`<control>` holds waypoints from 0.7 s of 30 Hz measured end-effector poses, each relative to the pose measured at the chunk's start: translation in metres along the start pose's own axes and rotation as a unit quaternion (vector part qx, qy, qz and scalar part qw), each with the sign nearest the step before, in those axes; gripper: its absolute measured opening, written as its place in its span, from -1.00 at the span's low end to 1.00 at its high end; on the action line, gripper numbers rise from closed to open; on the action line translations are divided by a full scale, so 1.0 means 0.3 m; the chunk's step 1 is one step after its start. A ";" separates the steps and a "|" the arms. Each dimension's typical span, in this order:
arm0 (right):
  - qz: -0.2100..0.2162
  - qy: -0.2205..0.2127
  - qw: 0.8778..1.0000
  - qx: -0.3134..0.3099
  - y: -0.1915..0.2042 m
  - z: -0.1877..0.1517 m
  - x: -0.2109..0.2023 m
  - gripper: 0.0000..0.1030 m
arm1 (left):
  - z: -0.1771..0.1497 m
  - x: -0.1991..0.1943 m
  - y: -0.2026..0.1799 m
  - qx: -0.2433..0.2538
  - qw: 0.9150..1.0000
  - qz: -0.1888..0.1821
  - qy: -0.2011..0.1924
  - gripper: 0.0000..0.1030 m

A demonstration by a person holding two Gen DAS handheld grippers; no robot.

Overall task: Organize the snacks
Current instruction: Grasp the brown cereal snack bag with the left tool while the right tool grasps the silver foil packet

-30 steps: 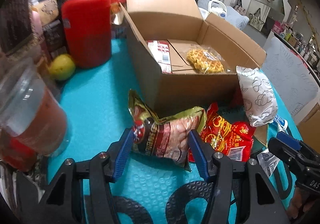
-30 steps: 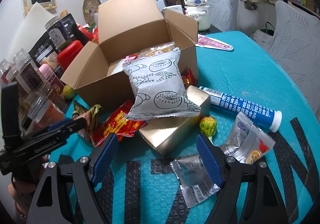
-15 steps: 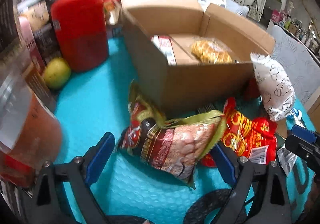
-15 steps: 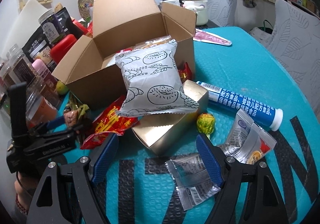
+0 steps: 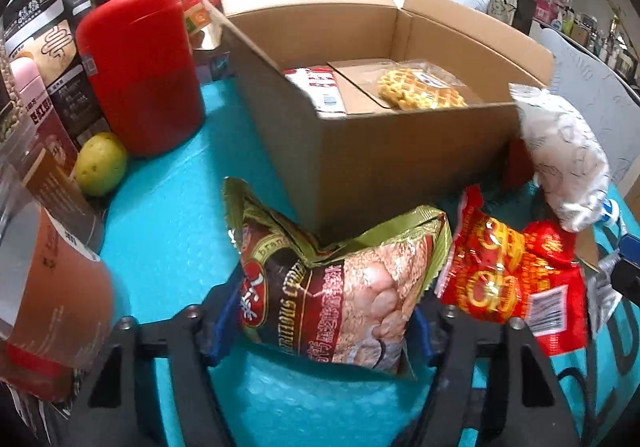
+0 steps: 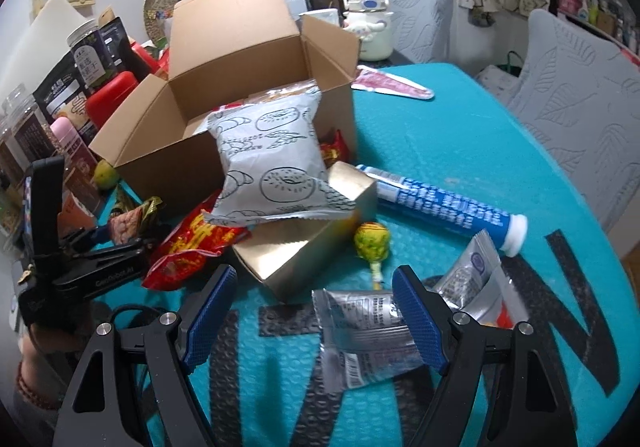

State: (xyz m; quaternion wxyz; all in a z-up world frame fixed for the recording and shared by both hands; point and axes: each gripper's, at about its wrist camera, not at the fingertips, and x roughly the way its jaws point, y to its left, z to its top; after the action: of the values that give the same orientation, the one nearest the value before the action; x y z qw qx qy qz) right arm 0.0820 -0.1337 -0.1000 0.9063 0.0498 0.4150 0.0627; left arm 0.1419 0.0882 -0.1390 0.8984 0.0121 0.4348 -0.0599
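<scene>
At the bottom centre of the left wrist view, the left gripper [image 5: 320, 323] is closing its jaws on the green cereal bag [image 5: 336, 287], whose lower edges are lying against both blue pads. The bag is resting just below the open cardboard box [image 5: 384, 159], beside a red snack packet [image 5: 516, 279]. In the right wrist view, the right gripper [image 6: 312, 317] is hanging spread apart, empty, above a silver sachet [image 6: 360, 339].

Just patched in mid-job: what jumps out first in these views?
The open cardboard box in the middle of the teal table, a waffle pack inside. A white bread bag leans on its front. The left claw has just been closing around a green cereal bag beside a red snack bag.
</scene>
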 end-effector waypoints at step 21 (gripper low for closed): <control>-0.079 -0.025 0.996 0.025 -0.160 -0.083 -0.084 0.93 | -0.148 -0.156 -0.155 -0.049 0.998 -0.024 0.043 0.22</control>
State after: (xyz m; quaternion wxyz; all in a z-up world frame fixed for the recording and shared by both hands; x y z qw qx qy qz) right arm 0.0502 -0.1841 -0.1041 0.9172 0.0409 0.3958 -0.0203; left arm 0.0729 0.0499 -0.1286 0.8769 -0.0395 0.4752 -0.0596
